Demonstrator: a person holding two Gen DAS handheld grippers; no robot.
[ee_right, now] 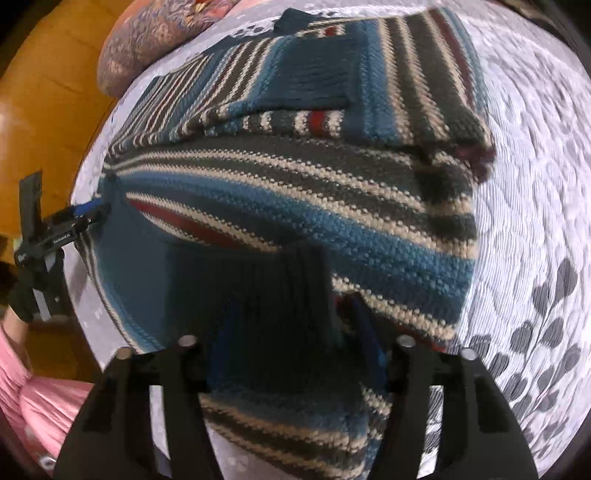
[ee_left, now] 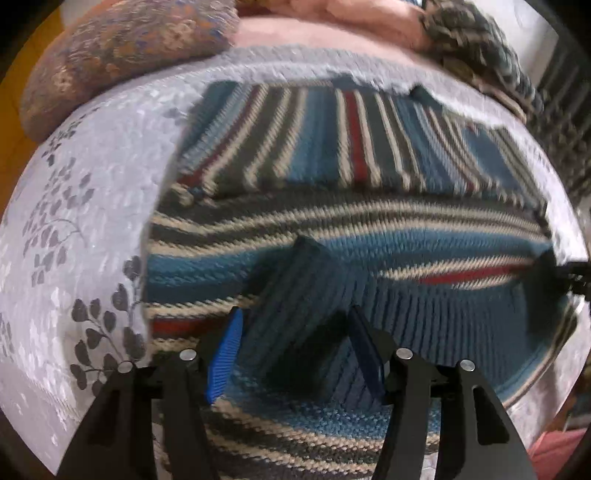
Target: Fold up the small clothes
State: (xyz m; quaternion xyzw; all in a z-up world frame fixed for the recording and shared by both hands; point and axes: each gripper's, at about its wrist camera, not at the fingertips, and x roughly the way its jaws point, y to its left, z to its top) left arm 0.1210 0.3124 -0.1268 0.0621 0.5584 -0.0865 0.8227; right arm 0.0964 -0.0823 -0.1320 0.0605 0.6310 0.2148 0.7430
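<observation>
- Left wrist view: knitwear fills the middle of the frame, a striped sweater [ee_left: 351,229] in blue, grey, cream and red, lying on a pale bedspread [ee_left: 92,206] printed with grey leaves.
- The left gripper [ee_left: 295,343] sits at lower centre, its blue-padded fingers [ee_left: 225,354] on either side of a raised fold of the sweater's dark blue ribbed hem, pinching it.
- At the right edge, mid-height, the right gripper [ee_left: 554,273] meets the same hem; its grip is blurred here.
- A patterned cushion [ee_left: 122,55] lies at upper left and pink fabric [ee_left: 332,26] along the top.
- Right wrist view: the sweater [ee_right: 314,206] spans the centre, its sleeves folded across the body in the upper half of the frame.
- The right gripper [ee_right: 295,339] at lower centre pinches the ribbed hem, which bunches up dark between its fingers.
- At the left edge, mid-height, the left gripper [ee_right: 88,212] clamps the far corner of the hem.
- A pink sleeve [ee_right: 33,398] shows at lower left.
</observation>
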